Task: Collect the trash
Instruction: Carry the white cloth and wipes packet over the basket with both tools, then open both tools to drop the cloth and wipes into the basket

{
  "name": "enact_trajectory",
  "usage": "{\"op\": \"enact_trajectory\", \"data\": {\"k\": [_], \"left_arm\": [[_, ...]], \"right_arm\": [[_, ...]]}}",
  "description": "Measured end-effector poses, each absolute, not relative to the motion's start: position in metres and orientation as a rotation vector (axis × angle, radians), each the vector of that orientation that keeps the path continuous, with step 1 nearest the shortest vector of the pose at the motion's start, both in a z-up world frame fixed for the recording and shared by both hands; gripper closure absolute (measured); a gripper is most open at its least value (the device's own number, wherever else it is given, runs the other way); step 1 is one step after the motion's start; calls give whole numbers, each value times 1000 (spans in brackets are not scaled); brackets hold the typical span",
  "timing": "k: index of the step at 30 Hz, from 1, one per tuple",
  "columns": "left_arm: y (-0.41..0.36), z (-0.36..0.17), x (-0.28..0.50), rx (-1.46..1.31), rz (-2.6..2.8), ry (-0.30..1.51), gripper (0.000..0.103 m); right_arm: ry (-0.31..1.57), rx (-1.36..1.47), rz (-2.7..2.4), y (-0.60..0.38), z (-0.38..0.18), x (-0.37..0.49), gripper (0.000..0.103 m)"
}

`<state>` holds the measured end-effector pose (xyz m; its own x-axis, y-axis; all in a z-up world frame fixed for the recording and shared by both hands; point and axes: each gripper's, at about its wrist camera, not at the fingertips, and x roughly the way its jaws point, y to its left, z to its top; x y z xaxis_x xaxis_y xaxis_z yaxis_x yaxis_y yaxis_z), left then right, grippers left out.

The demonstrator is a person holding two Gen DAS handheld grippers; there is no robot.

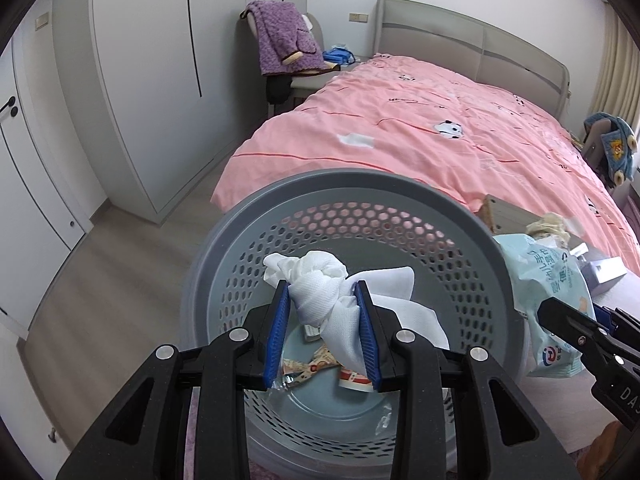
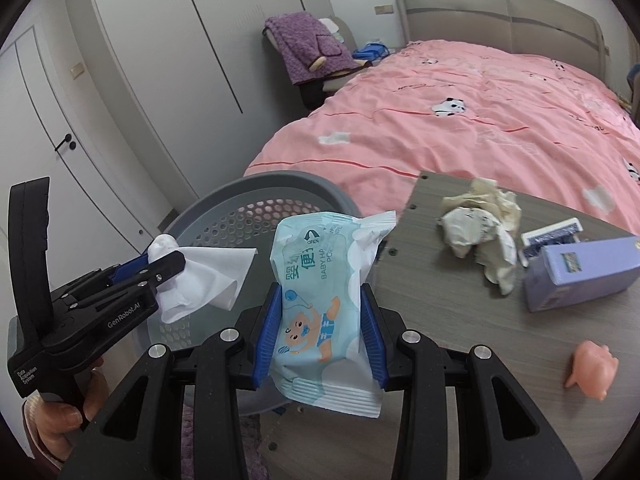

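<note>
Left gripper (image 1: 323, 300) clamped on a white wipe (image 1: 320, 296) above the grey basket (image 1: 360, 192), right gripper (image 2: 320, 312) clamped on a wipes pack (image 2: 320, 280) beside the basket, crumpled paper (image 2: 480, 224) on the table (image 2: 440, 320).

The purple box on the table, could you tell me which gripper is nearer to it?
Right. The right gripper is beside the table bearing the purple box; the left gripper is over the basket.

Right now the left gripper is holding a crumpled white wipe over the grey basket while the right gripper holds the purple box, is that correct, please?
Not quite: the right gripper holds the pale blue baby wipes pack, as the right wrist view shows; the purple box lies on the table. The left gripper does hold the white wipe over the grey basket.
</note>
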<state>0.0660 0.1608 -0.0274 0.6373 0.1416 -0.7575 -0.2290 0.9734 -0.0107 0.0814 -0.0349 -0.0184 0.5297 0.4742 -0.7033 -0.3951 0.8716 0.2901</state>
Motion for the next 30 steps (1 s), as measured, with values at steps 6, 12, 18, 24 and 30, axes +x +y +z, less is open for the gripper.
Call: {"op": "enact_trajectory", "data": {"k": [6,12,18,24,30], "left_arm": [[170,-34,70,-121,228,867,71],[176,-40,76,-134,237,878,71],[176,-41,78,-139,237,880,71],[176,-39,77,-137,242,872,68],[175,-33,72,-128,248,850,48]], "right_arm": [[883,80,558,-16,-23,87,65],[897,63,578,-6,-27,90,65],[897,59,589,0,-27,93,64],[886,59,591,1,-25,95,63],[864,59,595,1,-20,94,44]]}}
